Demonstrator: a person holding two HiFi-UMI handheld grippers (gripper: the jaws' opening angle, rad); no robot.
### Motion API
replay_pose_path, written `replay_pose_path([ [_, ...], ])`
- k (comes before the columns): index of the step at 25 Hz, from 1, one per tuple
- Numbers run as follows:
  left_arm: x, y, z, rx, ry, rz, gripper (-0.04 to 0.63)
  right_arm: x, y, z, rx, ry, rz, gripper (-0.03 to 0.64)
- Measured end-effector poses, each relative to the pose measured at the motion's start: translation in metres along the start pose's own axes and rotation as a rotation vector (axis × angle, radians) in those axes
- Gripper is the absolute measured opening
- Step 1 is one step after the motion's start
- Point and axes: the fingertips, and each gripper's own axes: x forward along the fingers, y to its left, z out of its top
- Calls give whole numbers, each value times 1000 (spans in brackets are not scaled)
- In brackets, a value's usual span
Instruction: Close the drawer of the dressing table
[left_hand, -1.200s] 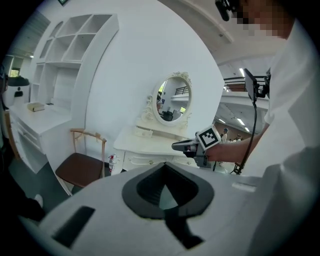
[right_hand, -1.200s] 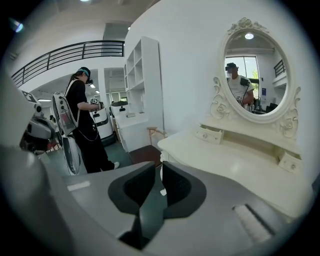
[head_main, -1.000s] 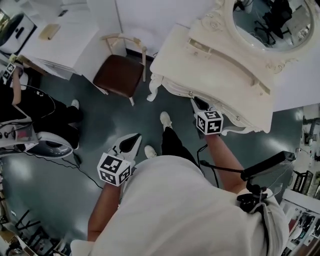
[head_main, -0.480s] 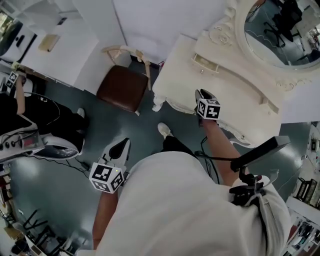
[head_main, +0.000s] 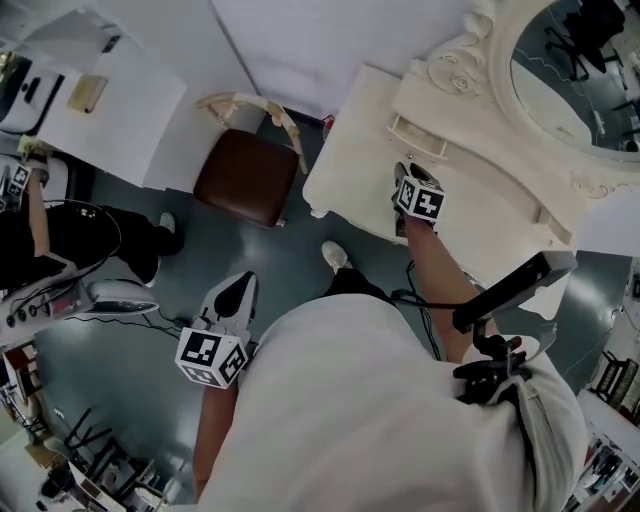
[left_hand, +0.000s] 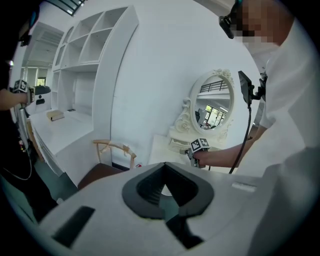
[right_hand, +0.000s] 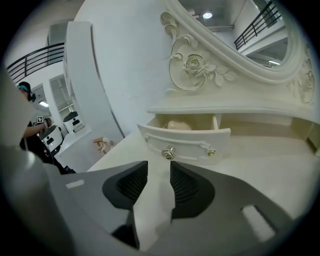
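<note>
The cream dressing table (head_main: 480, 215) stands at the upper right under its oval mirror (head_main: 585, 70). Its small upper drawer (right_hand: 186, 140) is pulled out, showing a metal knob (right_hand: 169, 151) and a pale object (right_hand: 177, 125) inside; the drawer (head_main: 418, 138) also shows from above. My right gripper (right_hand: 155, 175) hovers over the tabletop just in front of that drawer, a short way off the knob. Its jaws have just been opening and stand open, empty. It (head_main: 410, 178) points at the drawer in the head view. My left gripper (head_main: 238, 290) hangs low over the floor, shut and empty.
A chair (head_main: 245, 175) with a brown seat stands left of the dressing table. A white counter (head_main: 100, 95) runs along the far left, where another person (head_main: 40, 225) stands. A dark cable (head_main: 430, 298) trails by my right arm.
My right gripper has moved from the table's front edge up over the tabletop to the small drawer. The left gripper has stayed low over the floor.
</note>
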Motion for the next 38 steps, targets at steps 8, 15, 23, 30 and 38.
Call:
replay_pose_path([
  [8,28,7,17,-4,19,17,2,17,-18,12,136,-4,-30,144],
  [15,48,5,26,1,35,5,2,23,-20,20,164,-15,-29,97],
  [23,62,8,36,9,46,1,2,32,-27,31,164,-19,-40,94],
  [30,72,11,48,11,43,12,2,45,-35,48,156,-24,-47,94],
  [38,85,14,55,14,46,17,2,56,-47,64,150,-40,-57,94],
])
